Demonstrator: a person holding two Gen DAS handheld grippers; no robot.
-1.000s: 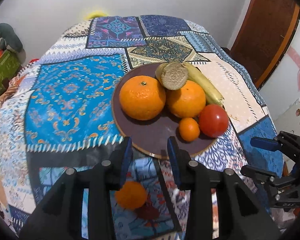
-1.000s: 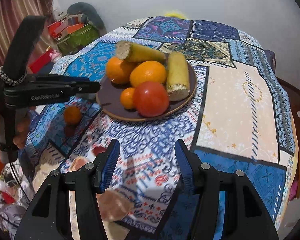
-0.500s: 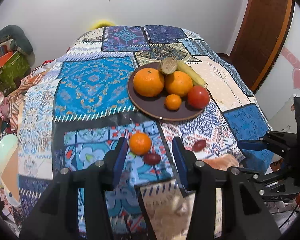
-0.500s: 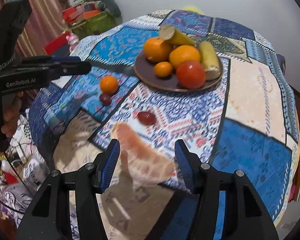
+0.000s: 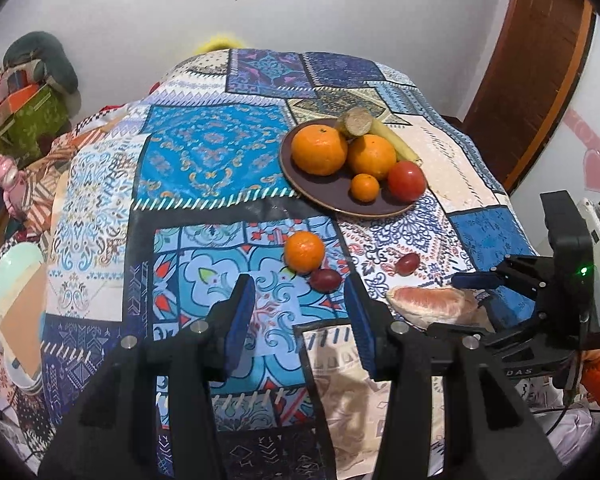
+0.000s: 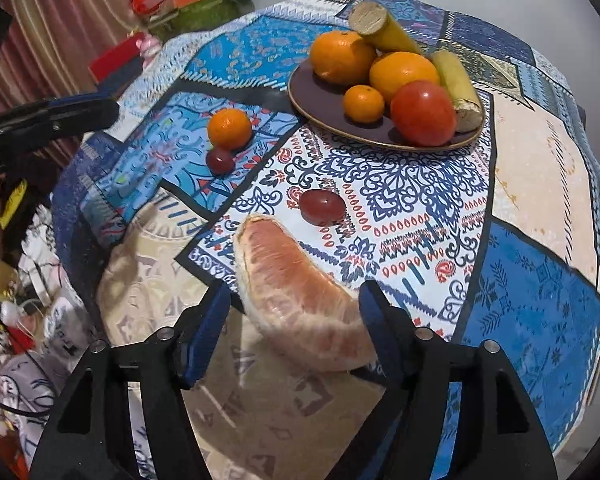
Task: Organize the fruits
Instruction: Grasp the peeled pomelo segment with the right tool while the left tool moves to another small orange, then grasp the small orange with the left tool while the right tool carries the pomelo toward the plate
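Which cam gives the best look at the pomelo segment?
Right wrist. The pomelo segment fills the near foreground between the open right claw, its membrane and pink flesh plain. In the left wrist view it lies small at the right, partly behind that claw.

My left wrist camera looks forward and down along its fingers from the near edge of the patterned tablecloth [image 5: 204,152], set fairly far back. My right wrist camera sits to its right, lower and closer, angled slightly leftward, I think. Both views share the brown plate [image 5: 324,194] [image 6: 324,104], the loose tangerine [image 5: 304,251] [image 6: 229,128] and the pomelo segment [image 5: 428,304] [image 6: 300,296].
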